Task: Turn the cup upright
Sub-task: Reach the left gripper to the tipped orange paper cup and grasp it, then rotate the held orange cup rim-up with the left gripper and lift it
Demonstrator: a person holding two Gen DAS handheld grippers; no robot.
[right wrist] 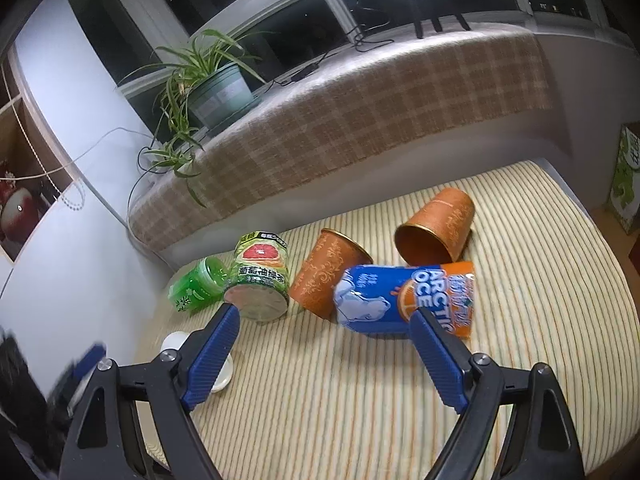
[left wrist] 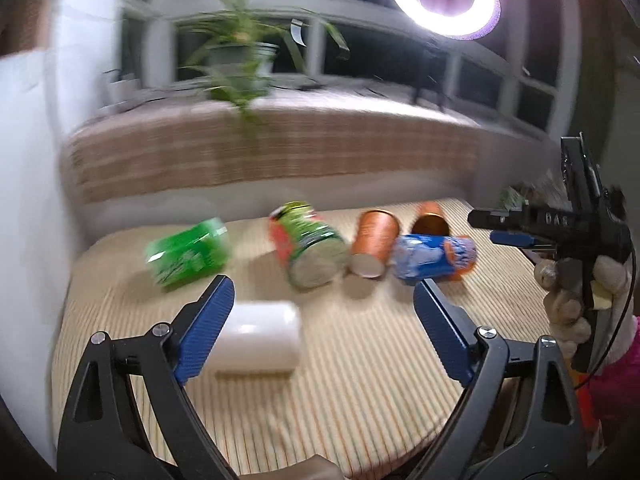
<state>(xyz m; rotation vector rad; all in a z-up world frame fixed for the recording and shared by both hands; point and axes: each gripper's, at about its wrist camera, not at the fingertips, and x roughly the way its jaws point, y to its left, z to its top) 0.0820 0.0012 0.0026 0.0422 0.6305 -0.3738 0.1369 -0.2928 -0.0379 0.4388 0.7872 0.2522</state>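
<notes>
both grippers' blue pads (right wrist: 212, 360) agape before toppled cups (right wrist: 404, 300)

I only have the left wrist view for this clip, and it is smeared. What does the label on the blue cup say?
Observer: The right wrist view is sharp: the blue cup reads ARCTIC OCEAN and lies on its side.
Operator: Is the far orange cup's mouth towards me?
Observer: Yes, the far orange cup lies with its open mouth facing the right gripper.
Operator: Does that gripper hold anything?
Observer: No, its fingers are spread with only mat between them.
</notes>
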